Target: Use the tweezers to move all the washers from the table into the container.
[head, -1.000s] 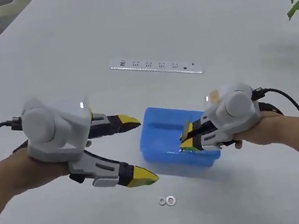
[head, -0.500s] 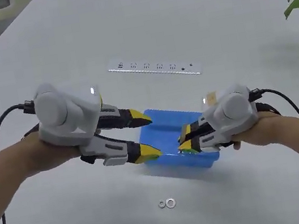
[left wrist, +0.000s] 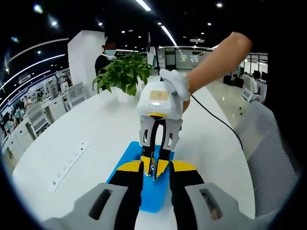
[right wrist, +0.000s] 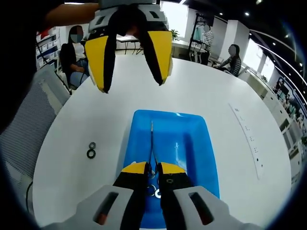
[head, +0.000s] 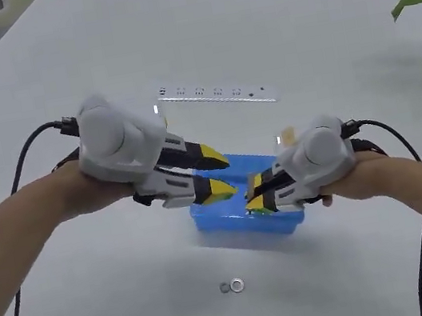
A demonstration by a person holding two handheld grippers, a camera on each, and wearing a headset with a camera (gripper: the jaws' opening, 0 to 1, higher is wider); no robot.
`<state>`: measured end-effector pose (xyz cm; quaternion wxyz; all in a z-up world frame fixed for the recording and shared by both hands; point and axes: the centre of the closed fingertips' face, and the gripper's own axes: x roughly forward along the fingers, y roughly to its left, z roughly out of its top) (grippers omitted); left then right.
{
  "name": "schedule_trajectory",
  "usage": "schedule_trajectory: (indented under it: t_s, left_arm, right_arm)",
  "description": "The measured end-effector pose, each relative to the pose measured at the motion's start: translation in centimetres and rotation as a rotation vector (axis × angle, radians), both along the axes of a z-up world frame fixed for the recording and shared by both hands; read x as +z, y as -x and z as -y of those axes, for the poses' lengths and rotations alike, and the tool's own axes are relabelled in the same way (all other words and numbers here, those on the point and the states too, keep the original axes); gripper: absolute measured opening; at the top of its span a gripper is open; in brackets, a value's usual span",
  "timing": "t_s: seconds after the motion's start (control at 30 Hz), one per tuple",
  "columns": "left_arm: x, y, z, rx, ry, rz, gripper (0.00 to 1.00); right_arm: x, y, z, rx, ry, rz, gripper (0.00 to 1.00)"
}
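Right gripper view: my right gripper has its jaws nearly together, clamped on the tweezers, whose prongs point out over the floor of the blue container. In the head view the tweezers are too small to make out. That view gives two washers, touching, on the table just near of the container. Left gripper: jaws apart, holding nothing, over the container's left edge, facing the right one. Both forearms angle inward.
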<state>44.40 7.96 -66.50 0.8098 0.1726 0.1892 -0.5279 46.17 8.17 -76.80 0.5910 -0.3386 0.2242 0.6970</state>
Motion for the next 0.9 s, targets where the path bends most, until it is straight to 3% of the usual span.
schedule_trajectory:
  t_s: [0.37,0.9]
  left_arm:
    - [-0.8,-1.1,1.5,-0.055,-0.062,0.010,0.16]
    - [-1.9,-1.1,2.2,-0.112,-0.119,0.001,0.08]
  right_arm:
    - [0.0,0.1,0.0,0.010,0.001,0.005,0.09]
    - [0.0,0.2,0.0,0.022,0.009,0.011,0.09]
